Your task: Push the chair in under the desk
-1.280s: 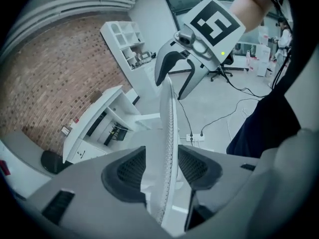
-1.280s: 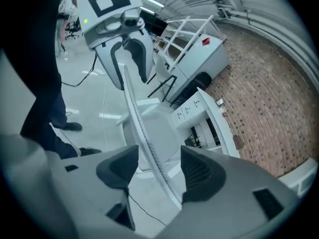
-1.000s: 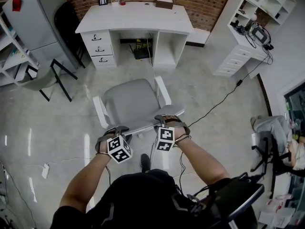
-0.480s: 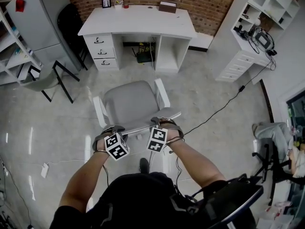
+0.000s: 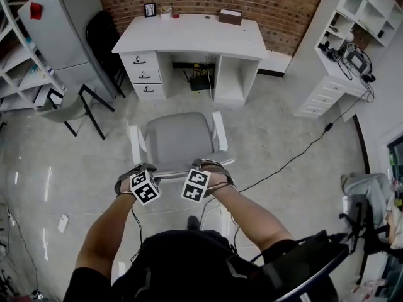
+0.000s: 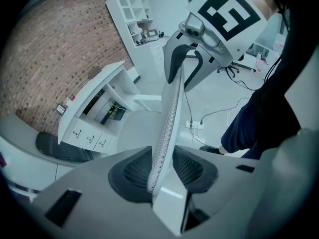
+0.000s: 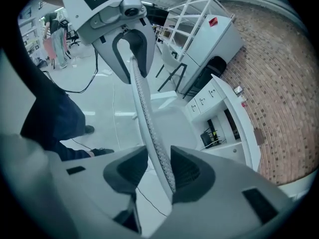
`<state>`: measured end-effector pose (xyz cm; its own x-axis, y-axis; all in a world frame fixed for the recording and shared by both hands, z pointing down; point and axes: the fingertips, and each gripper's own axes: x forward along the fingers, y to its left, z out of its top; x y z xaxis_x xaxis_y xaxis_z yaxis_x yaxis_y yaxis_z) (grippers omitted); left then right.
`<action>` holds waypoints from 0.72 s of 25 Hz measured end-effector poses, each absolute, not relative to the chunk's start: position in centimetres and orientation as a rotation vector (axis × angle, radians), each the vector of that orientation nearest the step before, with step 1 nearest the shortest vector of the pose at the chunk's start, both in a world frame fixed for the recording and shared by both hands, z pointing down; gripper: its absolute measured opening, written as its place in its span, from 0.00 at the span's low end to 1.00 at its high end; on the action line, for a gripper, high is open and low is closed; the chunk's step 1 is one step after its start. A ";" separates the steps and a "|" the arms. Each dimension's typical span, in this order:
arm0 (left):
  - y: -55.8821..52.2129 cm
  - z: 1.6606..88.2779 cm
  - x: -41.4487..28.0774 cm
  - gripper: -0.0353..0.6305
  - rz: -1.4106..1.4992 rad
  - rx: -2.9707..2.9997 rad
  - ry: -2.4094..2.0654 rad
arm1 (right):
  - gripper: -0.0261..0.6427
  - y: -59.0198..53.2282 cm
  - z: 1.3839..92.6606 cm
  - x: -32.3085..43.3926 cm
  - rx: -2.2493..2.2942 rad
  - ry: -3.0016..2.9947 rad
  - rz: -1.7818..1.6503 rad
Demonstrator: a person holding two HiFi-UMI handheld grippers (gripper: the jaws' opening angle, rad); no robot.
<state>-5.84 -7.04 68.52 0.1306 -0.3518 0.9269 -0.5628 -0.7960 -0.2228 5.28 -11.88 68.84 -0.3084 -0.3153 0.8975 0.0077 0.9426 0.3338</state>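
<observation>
A grey office chair (image 5: pixel 176 140) with white arms stands on the floor a short way in front of the white desk (image 5: pixel 189 35), facing its knee opening. Its thin mesh backrest (image 5: pixel 173 170) is nearest me, seen edge-on. My left gripper (image 5: pixel 145 170) is shut on the backrest's top edge; its jaws have just been opening a little with the backrest (image 6: pixel 167 128) still between the pads. My right gripper (image 5: pixel 204 165) is shut on the same edge further right, and its jaws have just been closing on the backrest (image 7: pixel 147 118). Each gripper view shows the other gripper clamped further along.
A grey folding chair (image 5: pixel 69 106), a fridge (image 5: pixel 63 30) and a black chair (image 5: pixel 104 33) stand at the left. White shelving (image 5: pixel 340 49) fills the right. A cable (image 5: pixel 296 159) crosses the floor at the right. A box (image 5: pixel 230 16) and a small frame (image 5: pixel 150 9) sit on the desk.
Both grippers and the chair have shifted towards the desk, and the gap between seat and desk has shrunk a little. The hands sit slightly further left in the head view.
</observation>
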 end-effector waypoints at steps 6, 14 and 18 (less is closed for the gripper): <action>-8.1 68.5 -7.6 0.26 1.833 2.162 -0.944 | 0.26 -12.5 68.8 3.8 0.215 -1.906 -0.296; -9.8 68.5 -8.6 0.28 1.843 2.110 -0.981 | 0.26 -13.7 68.7 3.1 0.200 -1.881 -0.211; -11.4 68.8 -9.8 0.28 1.844 2.137 -0.978 | 0.26 -14.9 68.8 2.1 0.251 -1.903 -0.234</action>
<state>-9.83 -11.43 68.77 0.0298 -0.3706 0.9283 -0.5605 -0.7752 -0.2915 2.06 -14.92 68.78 -0.3322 -0.2862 0.8988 -0.0596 0.9573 0.2828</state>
